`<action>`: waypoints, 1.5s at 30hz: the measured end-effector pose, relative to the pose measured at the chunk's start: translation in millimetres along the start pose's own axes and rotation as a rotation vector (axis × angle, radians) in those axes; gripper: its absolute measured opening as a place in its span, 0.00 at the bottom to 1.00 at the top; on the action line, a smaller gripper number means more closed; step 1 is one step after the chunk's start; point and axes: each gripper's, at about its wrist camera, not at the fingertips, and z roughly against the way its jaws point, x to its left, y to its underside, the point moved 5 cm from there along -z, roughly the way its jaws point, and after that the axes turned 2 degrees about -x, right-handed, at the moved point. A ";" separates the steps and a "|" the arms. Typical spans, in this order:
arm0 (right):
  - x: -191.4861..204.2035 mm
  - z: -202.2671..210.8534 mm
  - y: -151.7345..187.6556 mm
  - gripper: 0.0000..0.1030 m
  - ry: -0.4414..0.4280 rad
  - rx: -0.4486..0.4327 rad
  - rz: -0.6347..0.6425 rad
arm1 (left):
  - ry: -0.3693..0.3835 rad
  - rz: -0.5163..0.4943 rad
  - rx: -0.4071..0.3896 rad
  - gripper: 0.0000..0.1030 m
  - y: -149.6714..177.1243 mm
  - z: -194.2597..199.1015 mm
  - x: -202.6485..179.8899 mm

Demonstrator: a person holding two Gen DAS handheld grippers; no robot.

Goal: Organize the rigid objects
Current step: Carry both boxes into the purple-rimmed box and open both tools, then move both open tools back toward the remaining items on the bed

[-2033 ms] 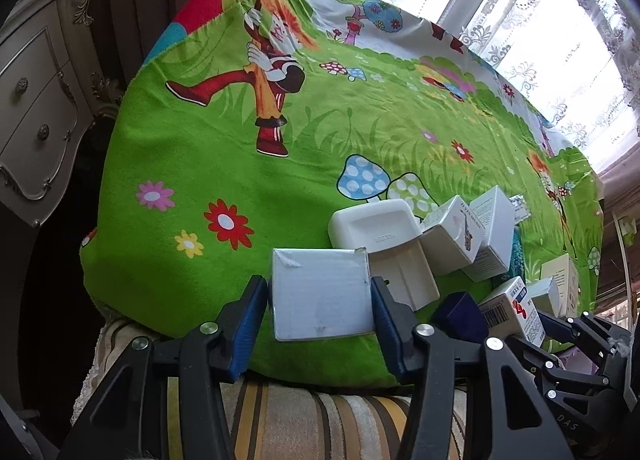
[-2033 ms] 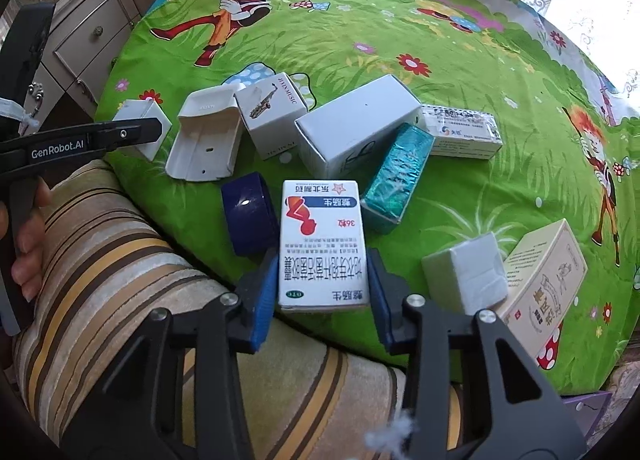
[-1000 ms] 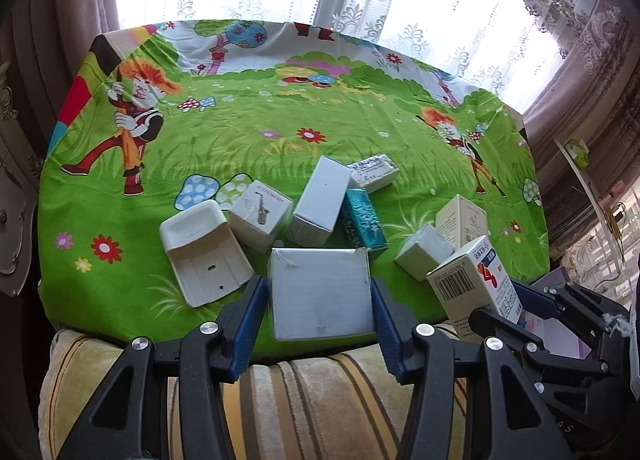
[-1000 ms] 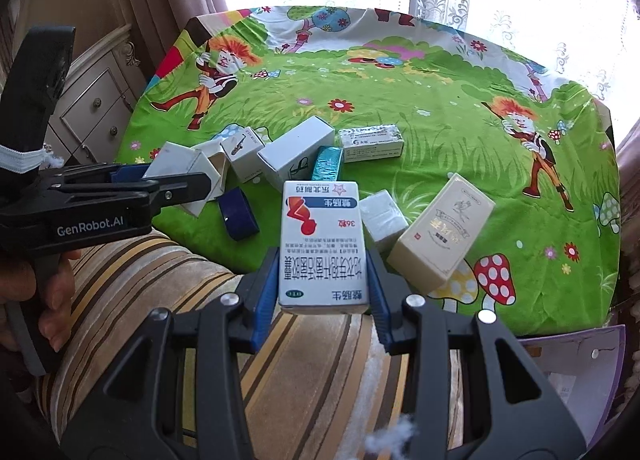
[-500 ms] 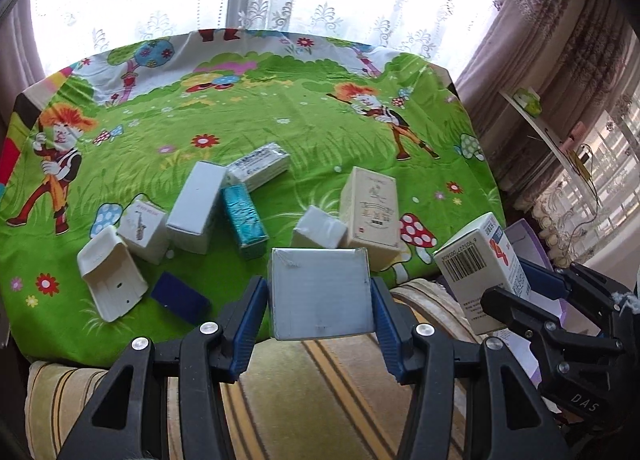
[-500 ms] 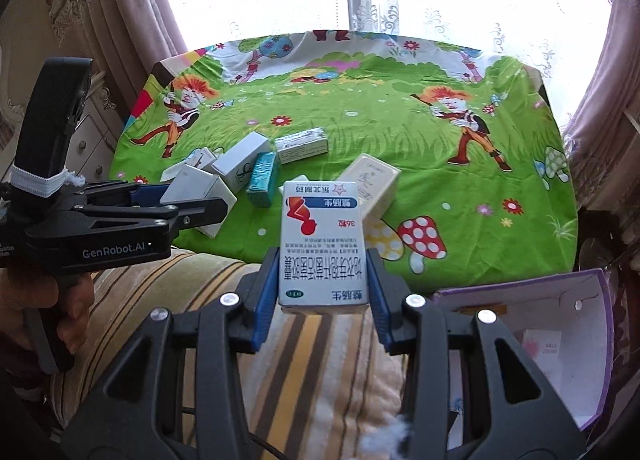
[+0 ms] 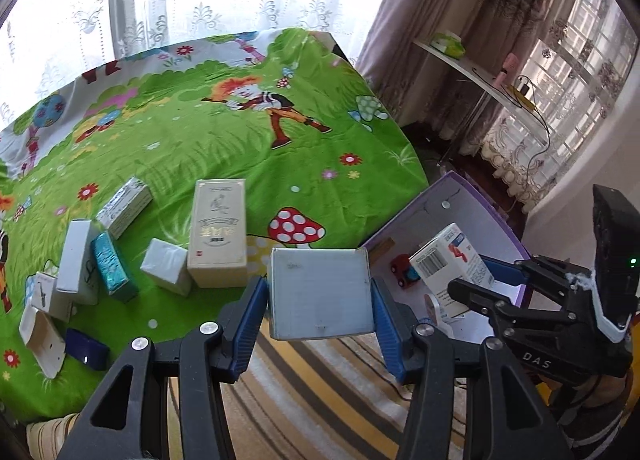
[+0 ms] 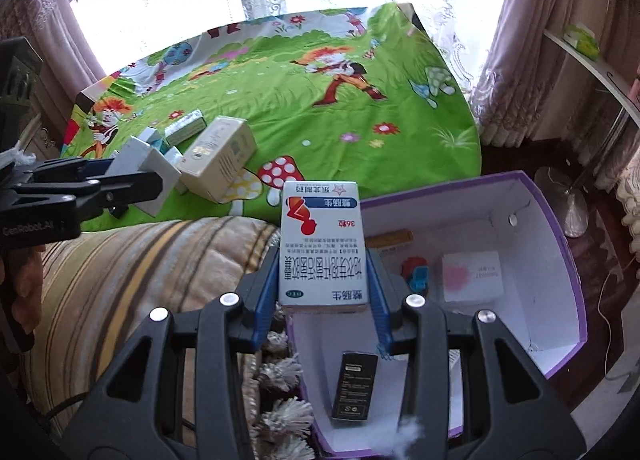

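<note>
My left gripper [image 7: 320, 300] is shut on a plain white box [image 7: 320, 292], held above the striped cushion [image 7: 320, 372] just left of the purple storage box [image 7: 472, 212]. My right gripper [image 8: 324, 280] is shut on a white medicine box with red and blue print [image 8: 322, 248], which hangs over the near left part of the purple storage box [image 8: 560, 244]. That medicine box [image 7: 452, 264] and right gripper [image 7: 476, 284] also show at the right of the left wrist view. Several boxes, among them a cream carton [image 7: 218, 232] and a teal packet [image 7: 110, 264], lie on the green cartoon cloth [image 7: 240, 140].
Inside the purple box lie a black packet [image 8: 354, 388], a white-pink box [image 8: 472, 276], a small red-blue toy [image 8: 416, 272] and a yellow box [image 8: 390, 238]. Pompom trim [image 8: 280, 400] edges the cushion. A shelf [image 7: 480, 76] and curtains stand to the right.
Both grippers have swung to the right with their boxes still held, from over the cloth-covered table to the cushion and the purple box, which has come into view.
</note>
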 end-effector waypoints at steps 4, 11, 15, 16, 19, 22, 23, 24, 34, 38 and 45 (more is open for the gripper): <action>-18.7 -17.1 14.1 0.44 0.008 0.041 -0.044 | 0.021 -0.057 0.025 0.51 -5.1 -10.3 -19.4; -43.4 -53.2 34.1 0.44 -0.021 0.120 -0.120 | 0.066 -0.172 0.093 0.51 -11.1 -35.1 -52.8; -53.4 -67.3 42.7 0.45 -0.015 0.149 -0.152 | 0.070 -0.234 0.131 0.51 -10.7 -50.1 -67.0; -56.4 -69.3 43.5 0.45 -0.019 0.151 -0.162 | 0.073 -0.249 0.141 0.51 -9.9 -54.2 -70.4; -63.6 -74.6 45.7 0.45 -0.028 0.168 -0.181 | 0.078 -0.282 0.179 0.51 -6.6 -66.3 -76.8; -69.1 -76.9 48.8 0.52 -0.037 0.179 -0.204 | 0.075 -0.312 0.210 0.51 -3.5 -75.8 -80.7; -70.7 -76.2 49.9 0.55 -0.038 0.181 -0.208 | 0.075 -0.320 0.218 0.51 -2.4 -77.8 -81.8; -72.7 -74.4 50.6 0.55 -0.033 0.182 -0.211 | 0.074 -0.328 0.225 0.51 -1.6 -79.5 -83.1; -104.8 -24.3 33.8 0.63 0.089 0.035 -0.269 | 0.109 -0.421 0.249 0.52 3.6 -87.7 -103.1; -105.5 -15.0 27.5 0.68 0.081 -0.001 -0.277 | 0.112 -0.480 0.264 0.57 3.3 -94.2 -108.5; -107.8 -16.8 24.6 0.68 0.084 0.011 -0.277 | 0.089 -0.448 0.252 0.68 0.1 -93.7 -96.8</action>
